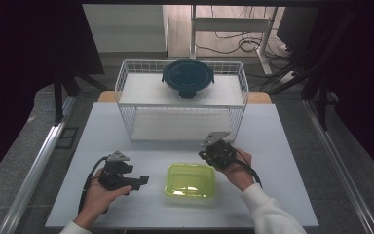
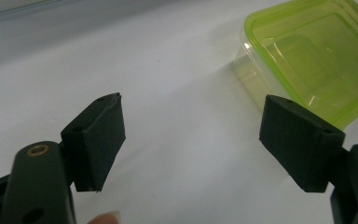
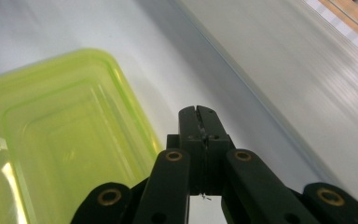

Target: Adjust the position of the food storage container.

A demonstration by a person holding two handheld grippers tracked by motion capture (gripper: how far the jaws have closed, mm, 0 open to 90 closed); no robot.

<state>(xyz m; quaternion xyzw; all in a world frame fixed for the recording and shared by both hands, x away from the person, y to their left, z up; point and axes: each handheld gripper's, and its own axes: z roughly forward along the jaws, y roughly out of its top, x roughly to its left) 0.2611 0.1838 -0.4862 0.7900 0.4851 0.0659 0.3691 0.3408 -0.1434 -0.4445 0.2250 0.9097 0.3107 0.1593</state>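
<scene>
Green-lidded container [image 1: 190,180] sits on the desk [image 1: 282,161] between the tools, wide-open empty left tool [image 2: 191,140] facing it, right tool [image 3: 199,116] shut empty beside it, likely for a two-sided grasp.

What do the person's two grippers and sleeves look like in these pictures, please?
Both the left gripper and the right gripper are black, each topped by a grey three-cornered plate, with a black cable trailing back past the hand. Their jaws end in blocky black pads on arms set with brass-coloured rivets. The person wears white sleeves.
</scene>
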